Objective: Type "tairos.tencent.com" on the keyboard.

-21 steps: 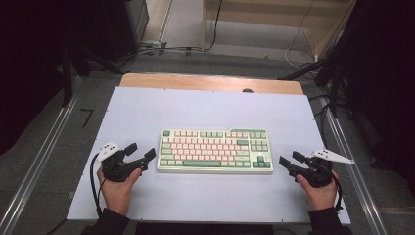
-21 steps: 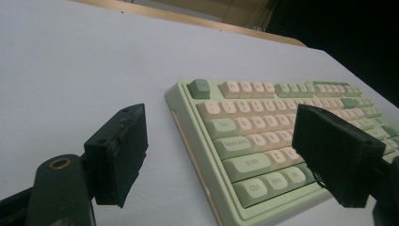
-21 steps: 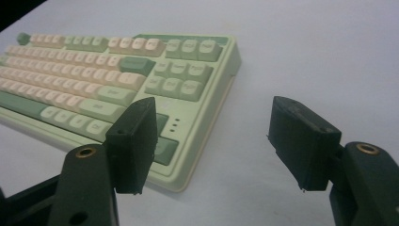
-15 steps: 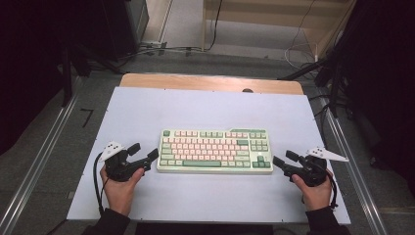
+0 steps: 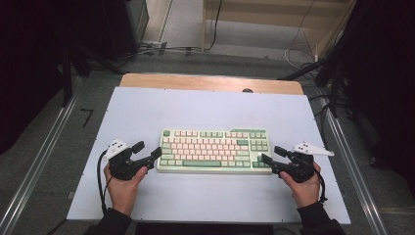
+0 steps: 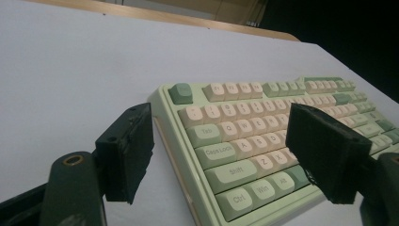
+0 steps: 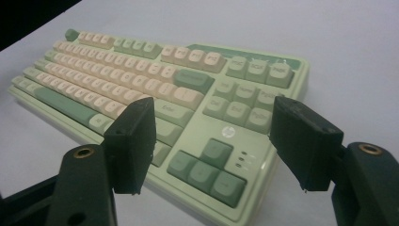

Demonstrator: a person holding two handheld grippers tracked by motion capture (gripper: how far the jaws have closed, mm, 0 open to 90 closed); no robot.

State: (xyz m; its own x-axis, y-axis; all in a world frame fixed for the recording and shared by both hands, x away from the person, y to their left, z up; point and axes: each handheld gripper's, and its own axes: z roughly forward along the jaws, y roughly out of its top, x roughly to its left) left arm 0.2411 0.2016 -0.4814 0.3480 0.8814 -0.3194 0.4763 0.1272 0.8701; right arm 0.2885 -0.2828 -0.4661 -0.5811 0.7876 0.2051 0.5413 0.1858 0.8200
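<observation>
A mint-green keyboard [image 5: 215, 151] with pink and green keys lies flat in the middle of the pale table. My left gripper [image 5: 148, 149] is open at the keyboard's left end; in the left gripper view the keyboard's left front corner [image 6: 235, 169] lies between the gripper's [image 6: 226, 155] spread jaws. At the right end my right gripper [image 5: 272, 154] is open too. In the right gripper view the arrow-key corner of the keyboard [image 7: 207, 160] sits between that gripper's [image 7: 217, 143] jaws. Whether any jaw touches the keyboard I cannot tell.
The keyboard rests on a pale table top [image 5: 205, 112], with a wooden strip [image 5: 210, 82] along its far edge. Metal rails [image 5: 41, 161] run down both sides on the floor. Cables [image 5: 161, 49] lie on the floor behind the table.
Both grippers have closed in on the keyboard's ends: the right one moved left, the left one slightly right. The keyboard has not moved.
</observation>
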